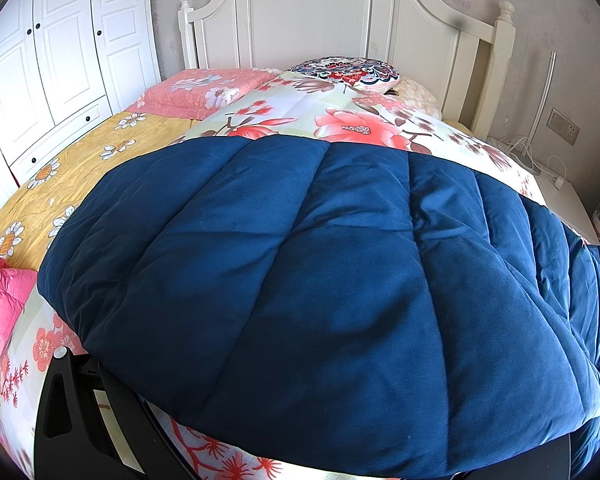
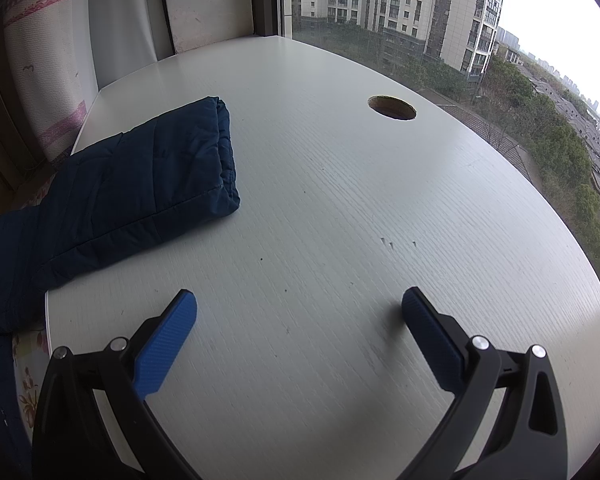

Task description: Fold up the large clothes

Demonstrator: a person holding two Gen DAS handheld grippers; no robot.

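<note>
Left wrist view: a big blue coat (image 1: 300, 280) lies spread on the bed (image 1: 80, 184). It is soft and puffy, with stitched lines that make long padded strips. It covers most of the left claw (image 1: 284, 470), so only a black arm piece shows at the bottom left, and I cannot tell if the claw is apart or together. Under the coat is a cream quilt (image 1: 340, 116) with red flowers. Beside it is a yellow sheet with white daisies, a pink pillow (image 1: 204, 88), and a round patterned cushion (image 1: 348, 68). The headboard (image 1: 320, 16) is white wood with round knobs on its posts. A white wardrobe (image 1: 52, 60) with small dark knobs stands at the left. Small cards hang on the wall, but their writing is too small to read.

Right wrist view: the right claw (image 2: 299, 300) is wide apart and holds nothing. Its fingers (image 2: 168, 344) have bumpy blue pads on black arms. It hangs over a white counter (image 2: 340, 220) with a fine wood grain and a round hole (image 2: 392, 108). A blue padded sleeve (image 2: 148, 196) of the coat lies on the counter at the left, well apart from the claw. A window (image 2: 460, 40) shows tall buildings and trees.
</note>
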